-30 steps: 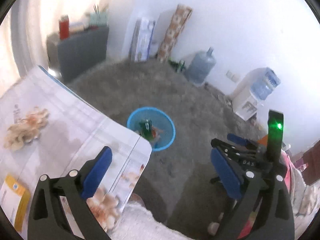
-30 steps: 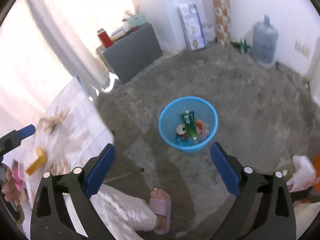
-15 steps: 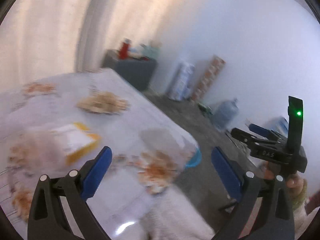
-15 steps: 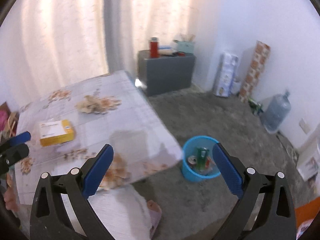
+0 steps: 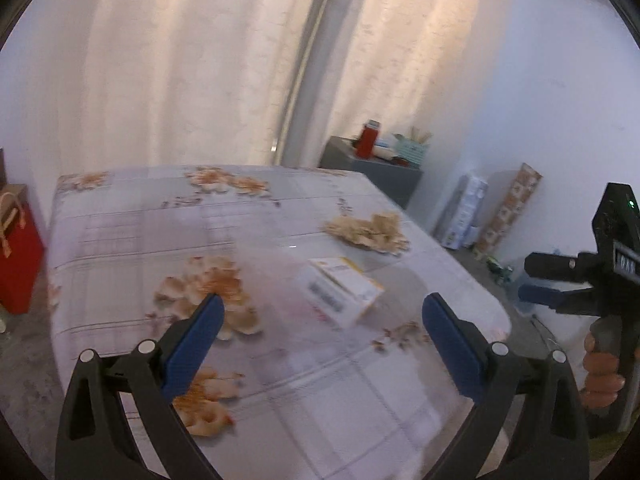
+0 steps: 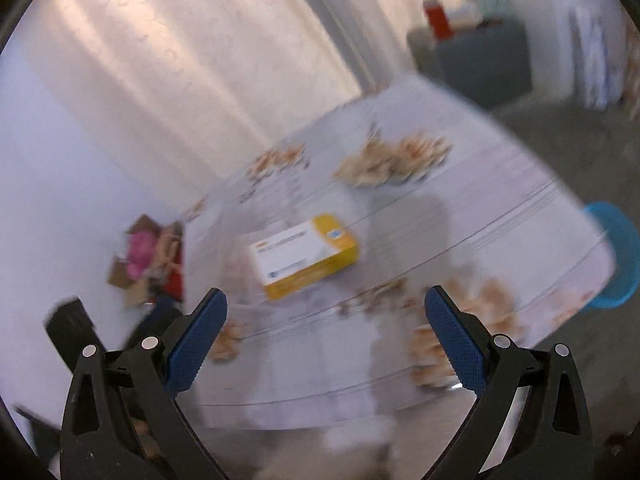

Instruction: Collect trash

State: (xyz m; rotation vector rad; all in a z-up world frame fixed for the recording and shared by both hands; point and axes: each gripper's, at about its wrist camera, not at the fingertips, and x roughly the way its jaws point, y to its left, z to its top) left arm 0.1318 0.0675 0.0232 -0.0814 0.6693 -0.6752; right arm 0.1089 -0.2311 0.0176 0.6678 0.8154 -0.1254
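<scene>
A: Where's your trash?
B: The yellow-and-white box [image 6: 305, 255] lies flat on the desk [image 5: 132, 232], on the flowered cloth, nothing touching it. In your left view the box [image 5: 340, 285] sits between and beyond the blue pads.

A: Your tools?
B: Your left tool [image 5: 320, 328] is spread wide, empty, hovering over the near part of the desk. Your right tool [image 6: 325, 328] is spread wide too, empty, aimed at the box from the near edge. Right view is blurred.

A: Anything else near it?
B: A pile of beige shells or peels [image 5: 366, 231] lies farther back on the desk, apart from the box. The blue bin [image 6: 618, 258] stands on the floor past the desk's right corner, partly hidden.

A: Around that?
B: Your right hand [image 5: 602, 372] grips its tool's handle at the left view's right edge. A red bag [image 5: 18, 252] is left of the desk, a grey cabinet [image 5: 374, 170] behind it, and curtains [image 5: 192, 60] at the back.
</scene>
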